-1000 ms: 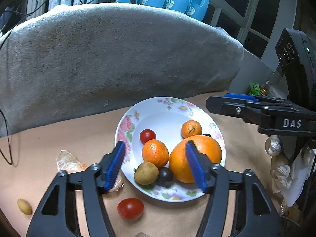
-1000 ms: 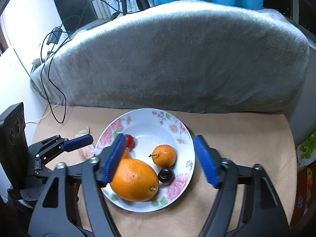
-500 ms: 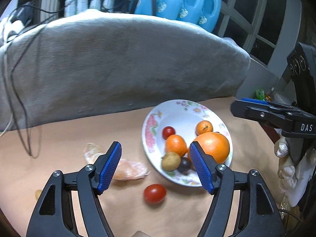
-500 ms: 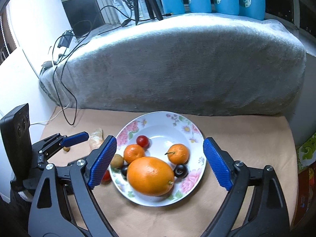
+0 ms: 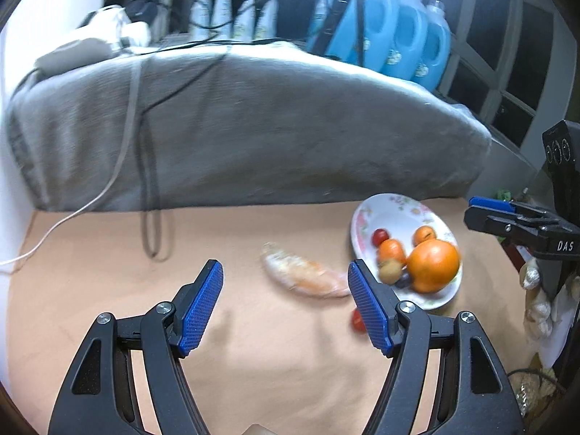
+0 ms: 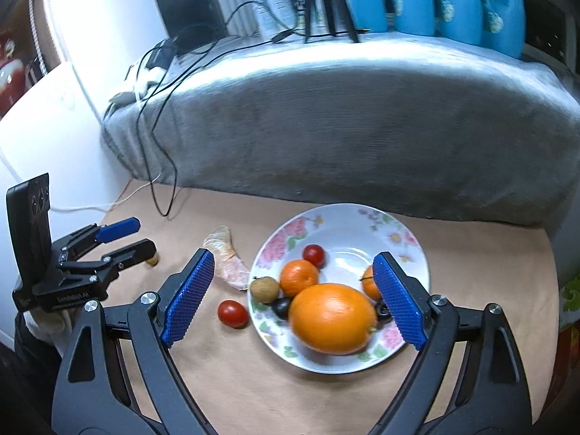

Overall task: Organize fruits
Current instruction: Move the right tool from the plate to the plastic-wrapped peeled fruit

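On the left, the left gripper [image 6: 125,239] hangs with its jaws apart and empty, just beside a small brown fruit [image 6: 152,260] on the tan table [image 6: 326,398]. A peeled citrus piece [image 6: 228,259] and a red tomato [image 6: 233,313] lie loose next to the flowered plate [image 6: 417,253] — it already holds the big orange [image 6: 332,318] and smaller fruits. The right gripper [image 6: 290,302] has just been opening, with nothing between its jaws. I think collecting goes on; next the left one must close on the brown fruit.
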Demonstrator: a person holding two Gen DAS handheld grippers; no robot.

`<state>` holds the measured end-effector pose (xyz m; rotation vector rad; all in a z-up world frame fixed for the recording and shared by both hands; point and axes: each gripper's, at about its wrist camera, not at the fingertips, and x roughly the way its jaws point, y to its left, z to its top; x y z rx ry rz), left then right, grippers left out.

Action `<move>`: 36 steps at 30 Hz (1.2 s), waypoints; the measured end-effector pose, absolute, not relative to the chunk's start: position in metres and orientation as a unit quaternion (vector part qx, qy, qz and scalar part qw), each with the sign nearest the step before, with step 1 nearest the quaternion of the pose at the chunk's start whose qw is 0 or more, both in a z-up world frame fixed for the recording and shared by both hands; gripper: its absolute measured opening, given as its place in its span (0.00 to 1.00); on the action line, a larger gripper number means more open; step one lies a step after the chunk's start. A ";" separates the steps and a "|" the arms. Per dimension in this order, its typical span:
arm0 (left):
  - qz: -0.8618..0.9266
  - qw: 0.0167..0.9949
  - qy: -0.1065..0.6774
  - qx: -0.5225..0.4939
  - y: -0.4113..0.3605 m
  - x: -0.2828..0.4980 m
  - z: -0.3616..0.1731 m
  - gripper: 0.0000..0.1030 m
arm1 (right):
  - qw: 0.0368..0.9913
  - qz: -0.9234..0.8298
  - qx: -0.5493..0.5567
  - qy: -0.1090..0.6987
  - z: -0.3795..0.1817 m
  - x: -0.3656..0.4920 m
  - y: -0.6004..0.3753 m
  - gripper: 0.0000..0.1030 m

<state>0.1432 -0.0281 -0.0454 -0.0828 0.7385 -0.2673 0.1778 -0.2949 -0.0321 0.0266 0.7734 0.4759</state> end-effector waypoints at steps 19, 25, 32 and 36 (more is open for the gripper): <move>-0.069 0.920 0.382 -0.055 0.023 0.091 -0.074 0.69 | 0.867 0.292 -0.074 0.398 -0.051 0.188 -0.219 0.89; -0.065 0.917 0.390 -0.062 0.029 0.084 -0.079 0.69 | 0.854 0.305 -0.089 0.412 -0.062 0.196 -0.196 0.89; -0.061 0.915 0.393 -0.070 0.035 0.081 -0.085 0.69 | 0.838 0.316 -0.111 0.430 -0.076 0.207 -0.173 0.89; -0.057 0.916 0.392 -0.061 0.035 0.078 -0.085 0.69 | 0.830 0.317 -0.123 0.442 -0.084 0.214 -0.164 0.89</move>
